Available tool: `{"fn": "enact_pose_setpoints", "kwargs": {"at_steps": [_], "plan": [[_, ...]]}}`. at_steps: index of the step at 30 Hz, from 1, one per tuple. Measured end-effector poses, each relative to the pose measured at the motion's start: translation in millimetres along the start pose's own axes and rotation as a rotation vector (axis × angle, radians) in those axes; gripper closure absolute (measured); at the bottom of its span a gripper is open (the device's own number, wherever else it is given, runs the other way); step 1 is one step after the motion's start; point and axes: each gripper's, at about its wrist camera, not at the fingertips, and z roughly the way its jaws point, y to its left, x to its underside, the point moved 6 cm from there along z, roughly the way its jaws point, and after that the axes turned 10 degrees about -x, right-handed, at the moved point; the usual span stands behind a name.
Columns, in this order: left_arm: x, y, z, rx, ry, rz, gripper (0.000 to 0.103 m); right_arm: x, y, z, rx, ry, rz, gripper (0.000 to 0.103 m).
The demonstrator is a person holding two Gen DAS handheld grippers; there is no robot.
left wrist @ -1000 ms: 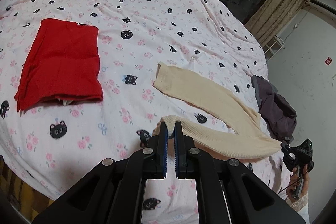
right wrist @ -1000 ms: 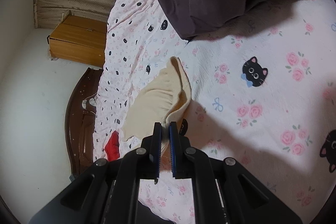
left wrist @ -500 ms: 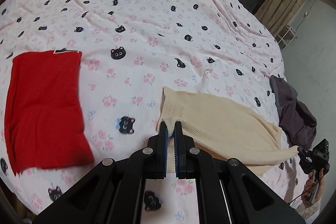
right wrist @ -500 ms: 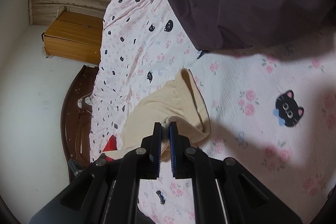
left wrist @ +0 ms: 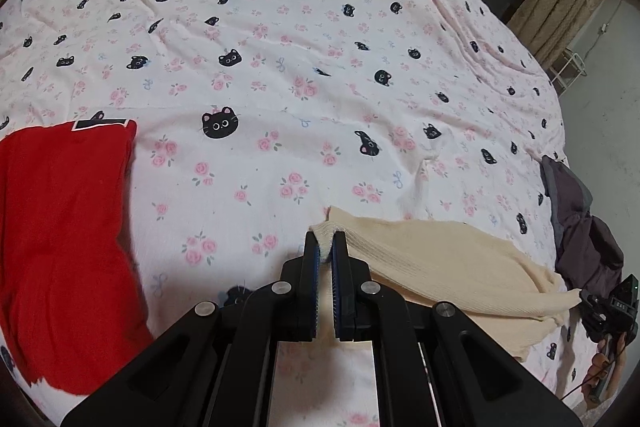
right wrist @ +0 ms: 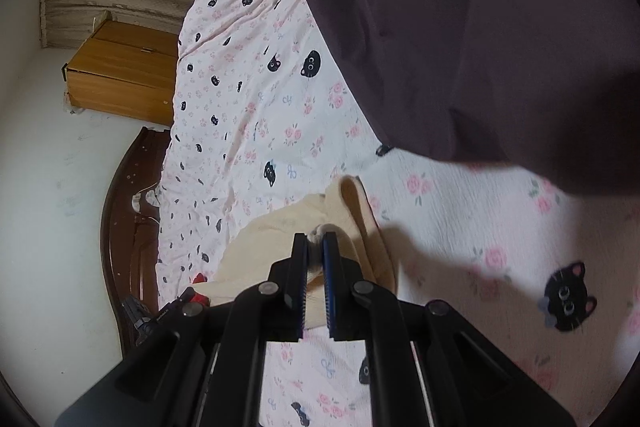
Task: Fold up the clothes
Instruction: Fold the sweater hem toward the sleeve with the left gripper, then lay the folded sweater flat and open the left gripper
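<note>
Left-wrist view shows our left gripper [left wrist: 325, 241] pinching one bunched corner of the cream knit [left wrist: 440, 263] between its closed fingers, low over the bed [left wrist: 280, 47]. From that pinch the knit runs rightward across the sheet to its far corner, where our right gripper [left wrist: 588, 301] grips it near the bed's right edge; a hand [left wrist: 606, 367] shows below that gripper. The knit hangs in a loose span between the two pinches, its middle resting on the sheet. A folded red garment [left wrist: 64, 235] lies flat at the left, well apart from the knit. A dark heap [left wrist: 580, 227] sits at the right edge, near the right gripper.

Through the right-wrist view, our right gripper [right wrist: 315, 247] has its fingers closed on a gathered bit of the knit [right wrist: 280, 227], which folds back beside the jaws. The dark heap [right wrist: 500, 27] fills the upper right. A wooden cabinet [right wrist: 120, 71] stands beyond the bed.
</note>
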Motion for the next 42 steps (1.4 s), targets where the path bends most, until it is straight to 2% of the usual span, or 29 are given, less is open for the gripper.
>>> {"fn": "enact_pose_setpoints", "kwargs": {"at_steps": [9,16,21,27,30,32,36,39,42], "plan": [[-5,-2,40,-0.032,0.071,-0.005,0.099,-24,-4,25,0.089,0.016,0.005,0.093],[-12,-6,50,-0.039,0.077,-0.010,0.099,-32,-15,35,0.120,0.019,0.024,0.093],[-9,-5,65,-0.053,0.121,-0.016,0.098,-39,-22,41,0.139,0.019,0.045,0.089],[-9,5,64,-0.073,0.112,-0.065,0.095,-46,-21,47,0.161,0.025,0.045,0.085],[-12,11,61,-0.094,0.090,-0.086,0.095,-48,-14,46,0.183,0.024,0.010,0.084],[-18,19,55,-0.135,0.056,-0.103,0.095,-51,-5,43,0.201,0.021,-0.035,0.084],[-25,28,41,-0.112,0.021,-0.131,0.095,-52,25,40,0.252,0.038,-0.192,0.084],[-25,22,26,-0.108,-0.008,-0.086,0.095,-44,53,42,0.300,0.078,-0.342,0.084],[-15,4,13,-0.080,-0.009,-0.016,0.095,-23,73,55,0.319,0.181,-0.467,0.084]]}}
